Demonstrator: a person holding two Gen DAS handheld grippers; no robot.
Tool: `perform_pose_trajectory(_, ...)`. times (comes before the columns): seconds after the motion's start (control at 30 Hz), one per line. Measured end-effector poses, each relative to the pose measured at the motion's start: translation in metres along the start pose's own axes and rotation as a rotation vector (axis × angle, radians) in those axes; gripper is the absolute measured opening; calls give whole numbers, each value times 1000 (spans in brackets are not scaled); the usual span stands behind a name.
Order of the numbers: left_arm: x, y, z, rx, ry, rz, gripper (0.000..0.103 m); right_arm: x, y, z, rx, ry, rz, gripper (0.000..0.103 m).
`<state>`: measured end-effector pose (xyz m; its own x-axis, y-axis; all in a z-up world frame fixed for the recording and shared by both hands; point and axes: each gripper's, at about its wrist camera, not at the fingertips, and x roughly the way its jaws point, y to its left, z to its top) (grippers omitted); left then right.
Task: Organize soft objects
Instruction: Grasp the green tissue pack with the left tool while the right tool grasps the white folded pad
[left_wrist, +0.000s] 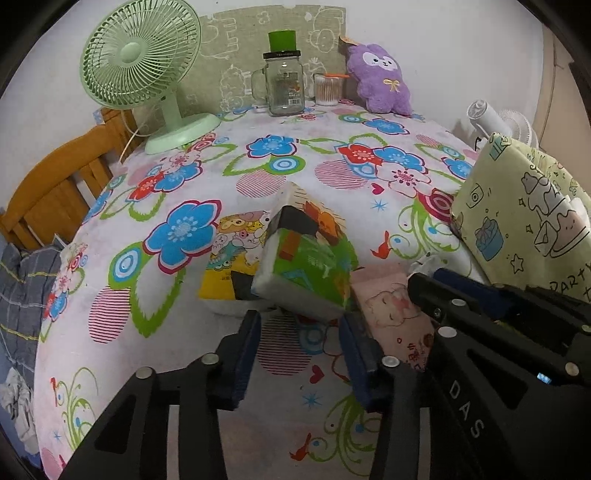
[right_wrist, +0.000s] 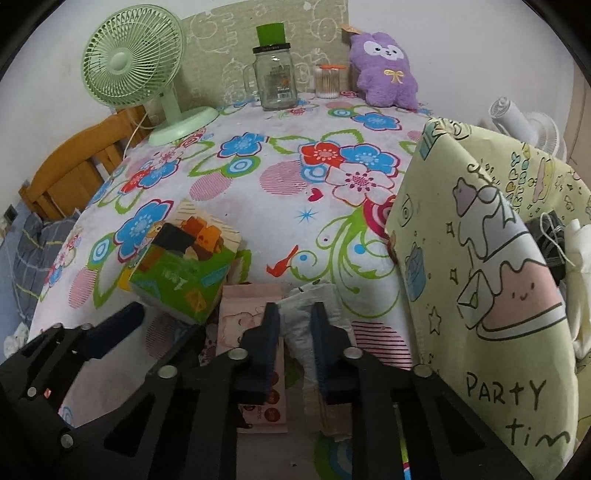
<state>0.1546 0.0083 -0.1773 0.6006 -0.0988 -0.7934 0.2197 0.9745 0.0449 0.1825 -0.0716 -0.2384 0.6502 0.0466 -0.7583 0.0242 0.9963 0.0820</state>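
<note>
The right gripper (right_wrist: 293, 332) is closed on a white soft pack (right_wrist: 314, 317) low over the table (right_wrist: 258, 206), beside the yellow bag (right_wrist: 480, 258). The left gripper (left_wrist: 301, 354) stands open behind the green tissue pack (left_wrist: 306, 273). I judge the next move is carrying the white pack into the bag.

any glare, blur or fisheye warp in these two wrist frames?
Left wrist view: strong barrel warp, the table bulges like a dome, black vignette at the corners; small glints on the glass jar, focus sharp. Right wrist view: same warp and vignette; flat, even light, soft shadows under the right gripper, no blown-out glare.
</note>
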Motion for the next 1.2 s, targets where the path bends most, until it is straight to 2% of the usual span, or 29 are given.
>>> perform_pose_trajectory(0.03,0,1,0,-1,1,-4,37,0,0,0,-1,1,8,9)
perform_pose_trajectory(0.1,-1,2,0,-7,0,-8,31,0,1,0,-4,0,20,7)
perform_pose_trajectory(0.17,-1,2,0,-8,-2,-9,21,0,2,0,-10,-2,25,5)
perform_pose_trajectory(0.27,-3,1,0,-14,-6,-21,14,-2,3,0,-14,-8,37,4)
perform_pose_trajectory(0.5,-12,0,0,-26,-28,-22,10,-10,4,2,-23,-28,58,4)
perform_pose_trajectory(0.57,-14,1,0,-29,-31,-26,4,-13,5,2,-27,-35,64,4)
perform_pose_trajectory(0.77,-21,-1,-1,-25,-43,-11,4,-20,5,0,-36,-42,82,4)
perform_pose_trajectory(0.83,-21,0,0,-27,-46,0,8,-22,5,0,-45,-53,76,4)
perform_pose_trajectory(0.87,-21,0,0,-29,-47,7,21,-23,5,0,-44,-53,81,4)
perform_pose_trajectory(0.93,-22,0,2,-28,-58,29,36,-26,5,1,-43,-57,77,5)
perform_pose_trajectory(1.07,-19,0,5,-14,-57,43,48,-25,5,4,-55,-49,41,7)
perform_pose_trajectory(1.2,-14,-2,10,7,-53,47,51,-21,2,8,-48,-43,28,11)
